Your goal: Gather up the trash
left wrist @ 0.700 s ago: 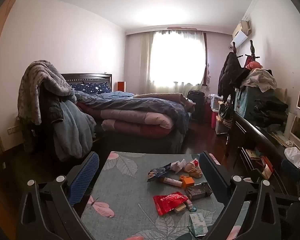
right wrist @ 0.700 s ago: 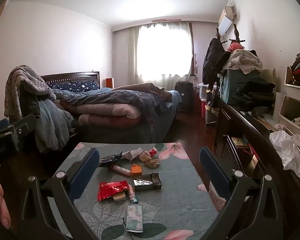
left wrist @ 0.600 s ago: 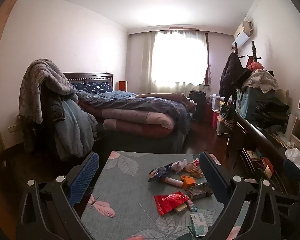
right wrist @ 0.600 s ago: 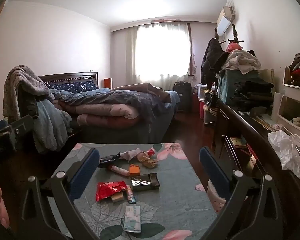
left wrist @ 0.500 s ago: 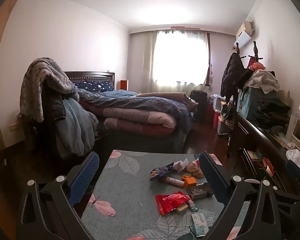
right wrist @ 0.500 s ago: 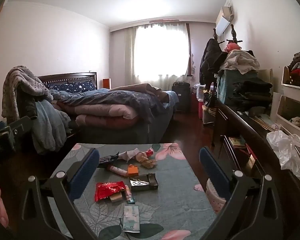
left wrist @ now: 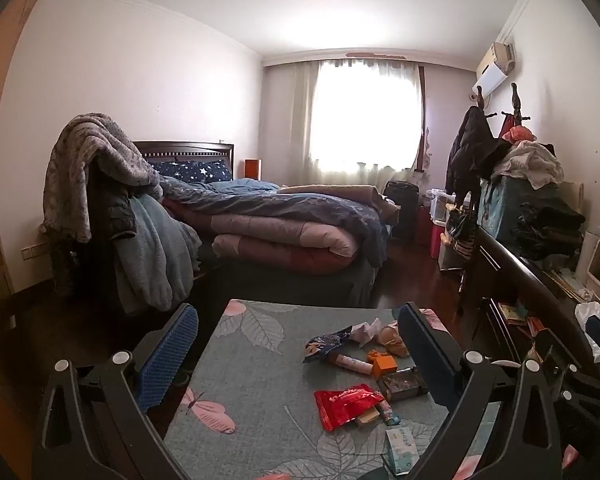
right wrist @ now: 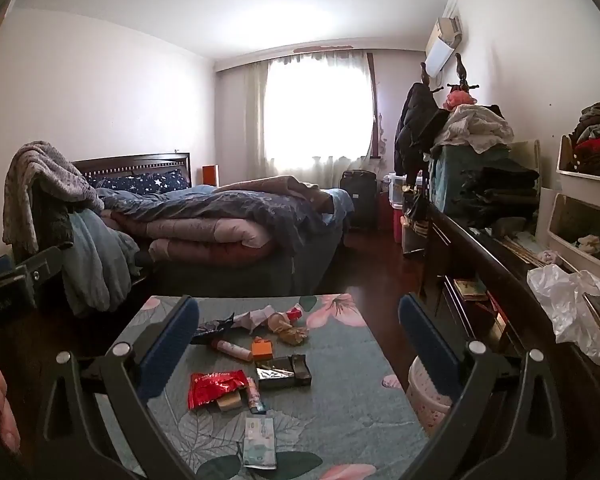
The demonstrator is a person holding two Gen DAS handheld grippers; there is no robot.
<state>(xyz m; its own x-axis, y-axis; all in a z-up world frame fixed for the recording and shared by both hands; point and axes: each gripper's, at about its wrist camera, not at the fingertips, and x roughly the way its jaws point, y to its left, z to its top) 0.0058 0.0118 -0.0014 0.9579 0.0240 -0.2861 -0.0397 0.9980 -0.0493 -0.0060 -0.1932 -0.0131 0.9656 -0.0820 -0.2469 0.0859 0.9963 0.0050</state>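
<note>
**Both grippers spread wide above a table of scattered trash**

The left gripper (left wrist: 296,348) hangs over the near edge of the table (left wrist: 256,364), its blue-padded jaws fully apart and nothing between the pads. Most of the litter lies ahead of it and toward its right finger: a red wrapper (left wrist: 346,402) sits just inside that finger, a dark open box (left wrist: 402,384) lies partly behind it, and a small orange box (left wrist: 384,365) and a pink tube (left wrist: 350,362) lie a little farther ahead. A pale tissue packet (left wrist: 400,446) is nearest, low by the right finger's base.

The right gripper (right wrist: 298,328) is likewise released, jaws wide and holding nothing. From it the trash lies straight ahead between the two fingers: the red wrapper (right wrist: 214,388) closer to the left finger, the dark open box (right wrist: 284,372) near the middle, the orange box (right wrist: 262,349) and pink tube (right wrist: 232,350) beyond them. A dark blue crumpled wrapper (right wrist: 212,326), crumpled paper (right wrist: 256,316) and a brown wad (right wrist: 294,334) lie farthest ahead. The tissue packet (right wrist: 260,442) is closest, below the middle. A pale bin (right wrist: 424,396) stands off the table's edge, behind the right finger. A person's fingers (right wrist: 0,404) show at the far left edge. A bed (right wrist: 220,224) stands beyond the table.
</note>
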